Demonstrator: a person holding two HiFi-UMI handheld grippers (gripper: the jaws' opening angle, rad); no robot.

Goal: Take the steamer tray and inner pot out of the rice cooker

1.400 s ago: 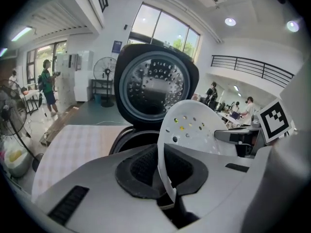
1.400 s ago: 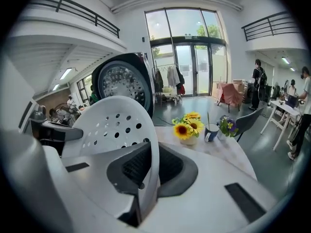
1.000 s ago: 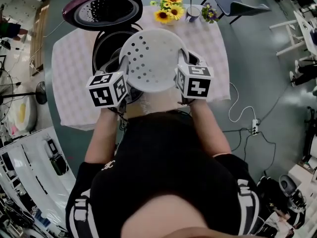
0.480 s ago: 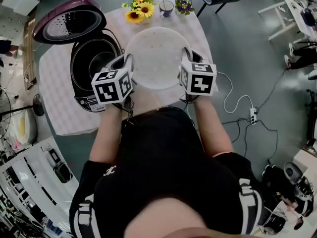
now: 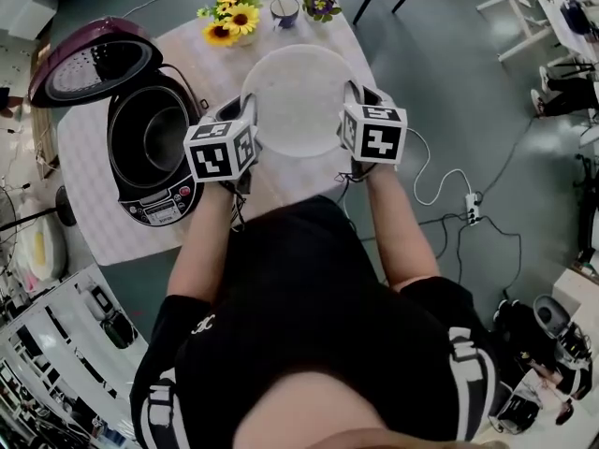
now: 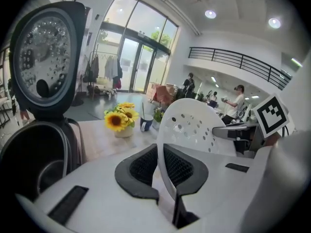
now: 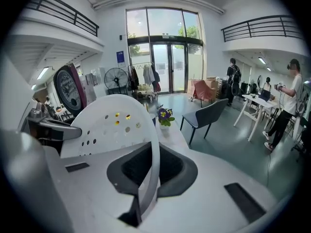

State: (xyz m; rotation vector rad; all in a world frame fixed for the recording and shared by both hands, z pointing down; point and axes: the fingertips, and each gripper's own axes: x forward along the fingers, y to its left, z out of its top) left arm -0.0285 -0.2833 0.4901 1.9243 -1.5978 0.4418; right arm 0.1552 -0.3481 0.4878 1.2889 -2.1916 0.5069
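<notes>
The white perforated steamer tray (image 5: 298,101) hangs above the tablecloth, to the right of the rice cooker (image 5: 148,148). My left gripper (image 5: 251,122) is shut on the tray's left rim and my right gripper (image 5: 348,110) on its right rim. In the left gripper view the tray (image 6: 197,127) stands edge-on between the black pads of the left gripper (image 6: 162,168). The right gripper view shows the same tray (image 7: 112,125) pinched in the right gripper (image 7: 149,168). The cooker stands with its purple lid (image 5: 89,68) up, and the dark inner pot (image 5: 150,138) sits inside it.
The table (image 5: 103,204) wears a checked cloth. At its far edge stand a vase of sunflowers (image 5: 227,21), a cup (image 5: 284,9) and a small pot of purple flowers (image 5: 320,0). A cable and power strip (image 5: 473,218) lie on the floor at right. People stand far off.
Both grippers have carried the tray from above the open cooker to the right, and it now hangs over the tablecloth beside the cooker. The cooker's pot has come into full view.
</notes>
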